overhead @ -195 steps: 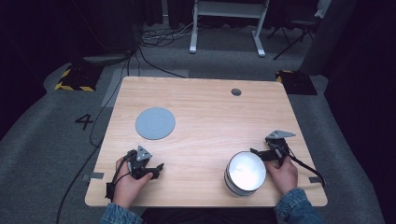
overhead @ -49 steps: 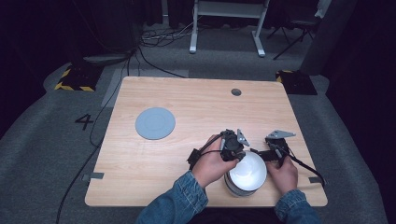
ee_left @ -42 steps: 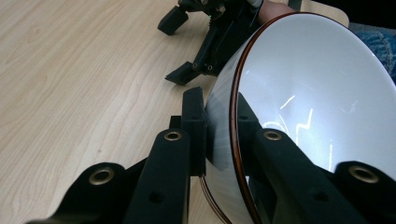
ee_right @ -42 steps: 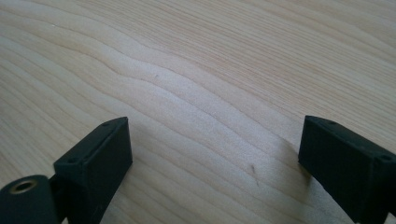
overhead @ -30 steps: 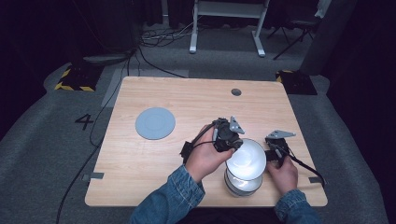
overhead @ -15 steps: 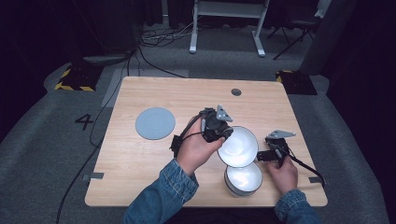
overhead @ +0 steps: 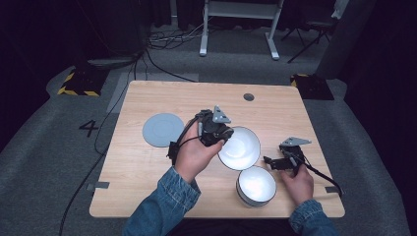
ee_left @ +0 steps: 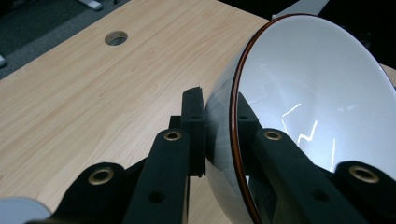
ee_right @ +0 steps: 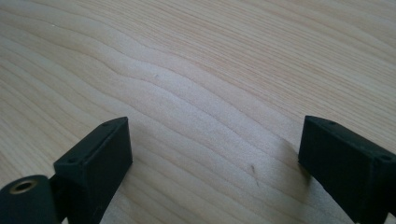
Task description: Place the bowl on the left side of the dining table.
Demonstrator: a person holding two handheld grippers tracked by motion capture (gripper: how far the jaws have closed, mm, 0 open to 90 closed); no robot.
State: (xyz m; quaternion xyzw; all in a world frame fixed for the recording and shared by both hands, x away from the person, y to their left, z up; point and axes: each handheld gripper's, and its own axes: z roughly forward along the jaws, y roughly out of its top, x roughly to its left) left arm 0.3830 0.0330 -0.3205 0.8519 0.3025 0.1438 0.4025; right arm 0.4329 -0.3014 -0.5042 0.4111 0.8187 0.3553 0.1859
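**Top bowl lifted clear of the stack**

Dark studio floor, cables and a desk frame surround a pale wooden table [overhead: 147, 187]; a grey disc [overhead: 163, 130] lies at its left, a round hole [overhead: 249, 97] near the far edge. At centre the left gripper [overhead: 222, 136] pinches the rim of a white bowl [overhead: 240, 147], one jaw inside and one outside as the left gripper view shows, the bowl [ee_left: 308, 112] tilted and held off the wood; a second bowl [overhead: 256, 185] sits near the front edge, just right of centre. The right gripper [overhead: 269, 161] rests low beside it, jaws wide apart over bare wood and gripping nothing. Judging by this, the separating step is under way; next the lifted bowl probably needs carrying left to a free spot, levelling, and a gentle release so the thin rim does not slip.
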